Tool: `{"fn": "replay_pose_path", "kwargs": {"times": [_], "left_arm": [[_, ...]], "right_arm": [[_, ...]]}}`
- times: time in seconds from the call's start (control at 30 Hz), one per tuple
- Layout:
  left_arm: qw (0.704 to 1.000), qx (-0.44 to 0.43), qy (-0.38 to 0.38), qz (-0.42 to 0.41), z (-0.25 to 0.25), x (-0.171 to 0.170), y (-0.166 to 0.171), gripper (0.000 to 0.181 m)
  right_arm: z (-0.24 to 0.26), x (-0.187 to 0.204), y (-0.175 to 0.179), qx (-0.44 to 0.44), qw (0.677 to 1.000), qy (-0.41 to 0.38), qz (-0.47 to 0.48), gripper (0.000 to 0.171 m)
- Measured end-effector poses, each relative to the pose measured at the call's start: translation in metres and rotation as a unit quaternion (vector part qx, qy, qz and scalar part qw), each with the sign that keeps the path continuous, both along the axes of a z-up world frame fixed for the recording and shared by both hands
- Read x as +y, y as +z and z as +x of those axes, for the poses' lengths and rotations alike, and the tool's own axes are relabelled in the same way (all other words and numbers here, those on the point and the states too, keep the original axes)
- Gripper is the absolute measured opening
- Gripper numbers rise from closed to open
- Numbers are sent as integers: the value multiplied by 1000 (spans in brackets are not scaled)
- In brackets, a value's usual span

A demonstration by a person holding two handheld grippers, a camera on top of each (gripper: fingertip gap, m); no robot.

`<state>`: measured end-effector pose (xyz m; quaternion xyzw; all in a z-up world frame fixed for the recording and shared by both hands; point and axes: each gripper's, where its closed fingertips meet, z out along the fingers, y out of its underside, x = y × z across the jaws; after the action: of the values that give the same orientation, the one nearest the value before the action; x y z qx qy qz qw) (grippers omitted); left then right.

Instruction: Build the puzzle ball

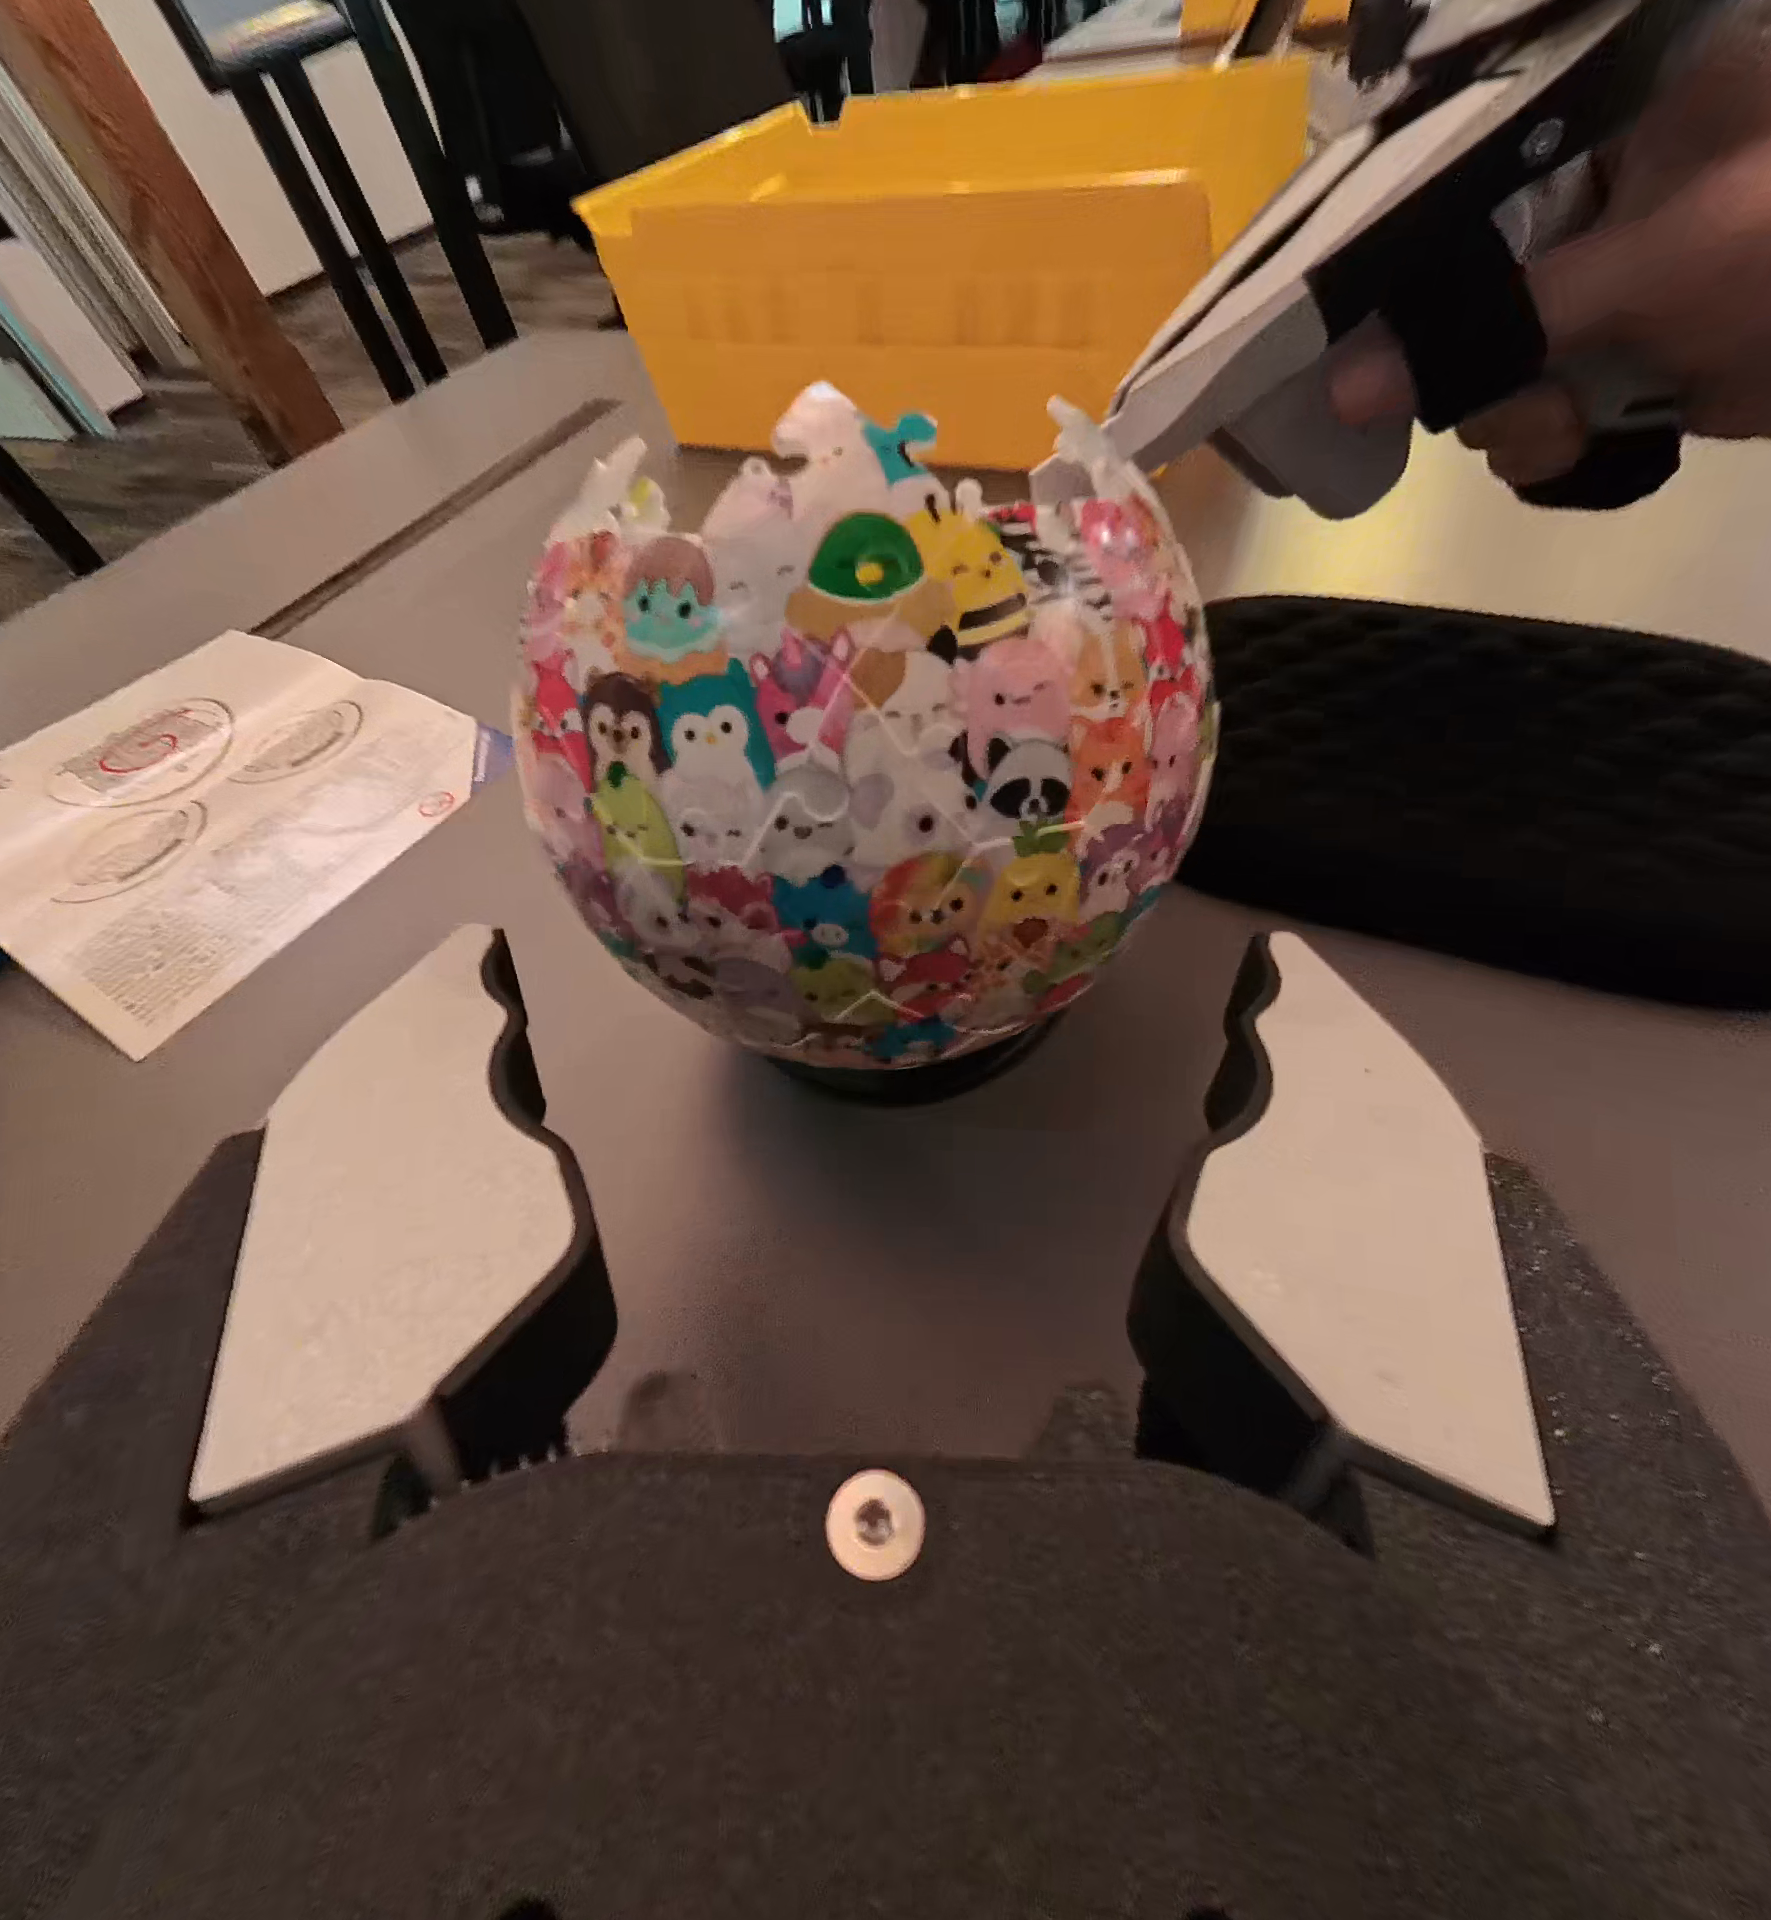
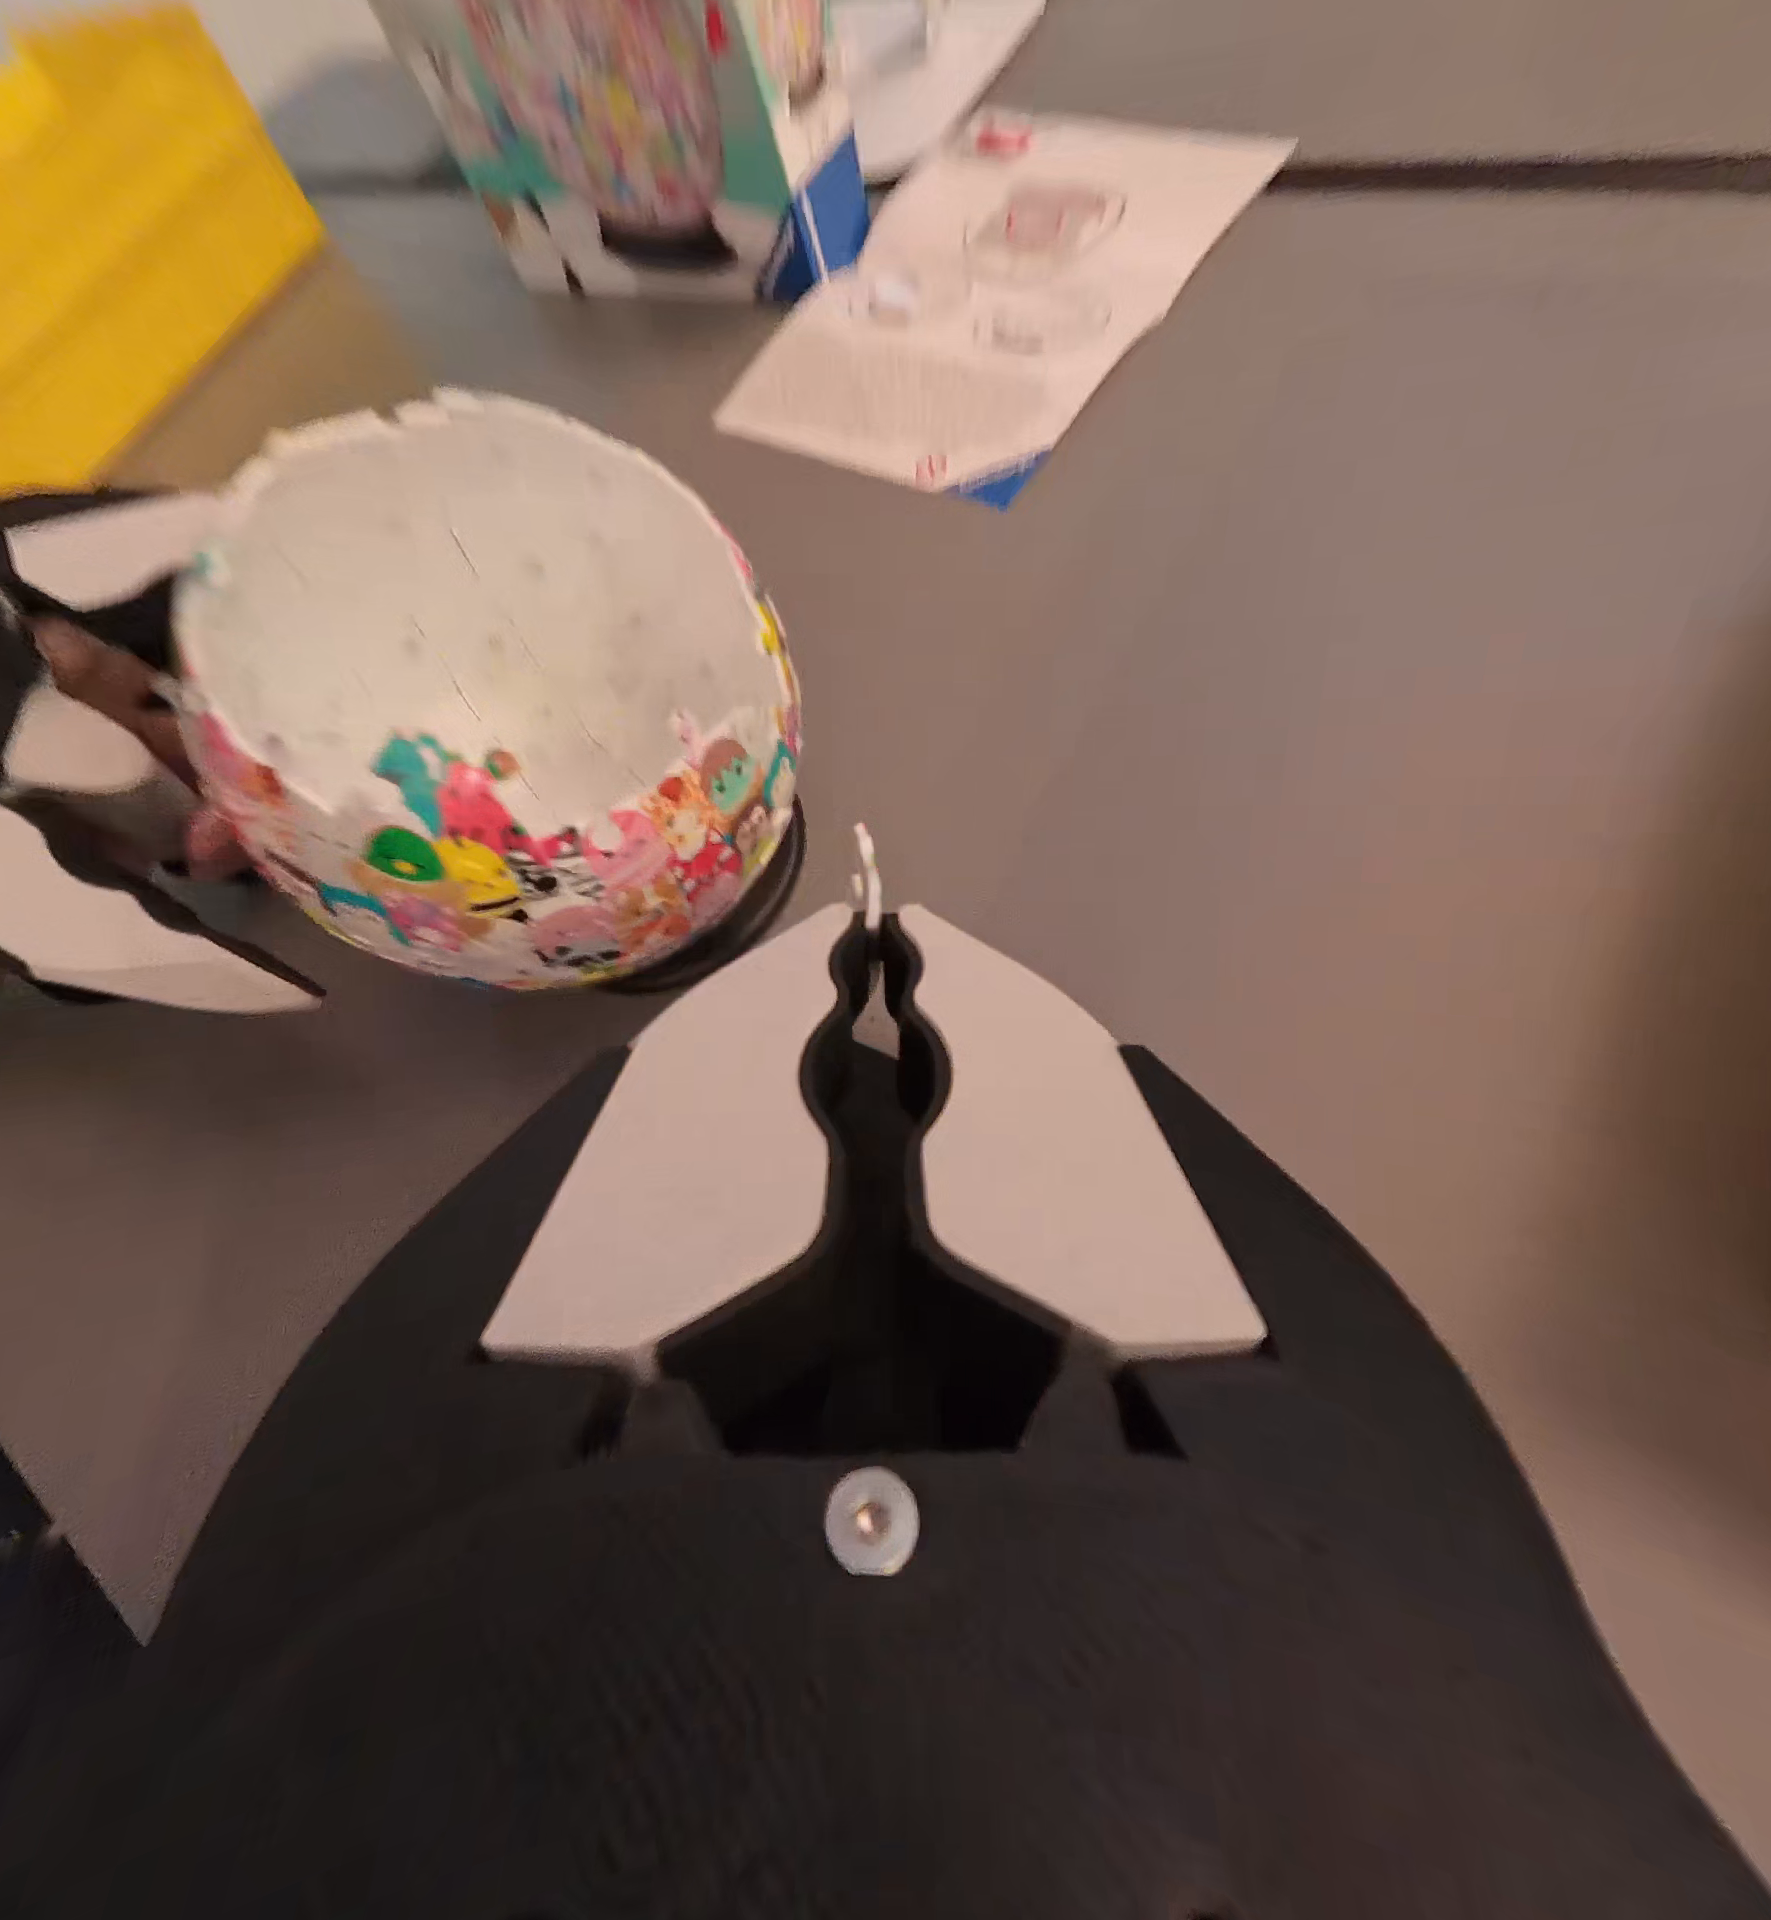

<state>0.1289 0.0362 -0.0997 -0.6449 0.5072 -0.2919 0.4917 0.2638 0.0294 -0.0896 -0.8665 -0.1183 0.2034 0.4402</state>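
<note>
while clamping piece [image 2: 868, 883], left wide

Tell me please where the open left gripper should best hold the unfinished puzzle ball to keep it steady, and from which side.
Probably the widest middle band of the puzzle ball, the left gripper coming level from the near side, one finger on each flank. The top rim is jagged, open and thin, so it may flex or shed pieces; the black stand underneath is mostly hidden.

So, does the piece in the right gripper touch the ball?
Apart. The right wrist view shows grey table between the piece, held in the right gripper, and the ball.
</note>
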Motion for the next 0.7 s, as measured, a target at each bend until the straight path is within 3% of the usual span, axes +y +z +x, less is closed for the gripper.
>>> {"fn": "replay_pose_path", "kwargs": {"times": [0.1,0.3,0.7], "left_arm": [[1000,-9,6,5,4,5,3,124],[1000,1,4,6,8,10,1,122],[1000,1,-18,3,10,7,0,112]], "right_arm": [[-3,8,-22,-35,998,34,-49,3],[-15,20,-43,-9,988,81,-134,3],[-40,19,-57,49,963,142,-225,3]]}}
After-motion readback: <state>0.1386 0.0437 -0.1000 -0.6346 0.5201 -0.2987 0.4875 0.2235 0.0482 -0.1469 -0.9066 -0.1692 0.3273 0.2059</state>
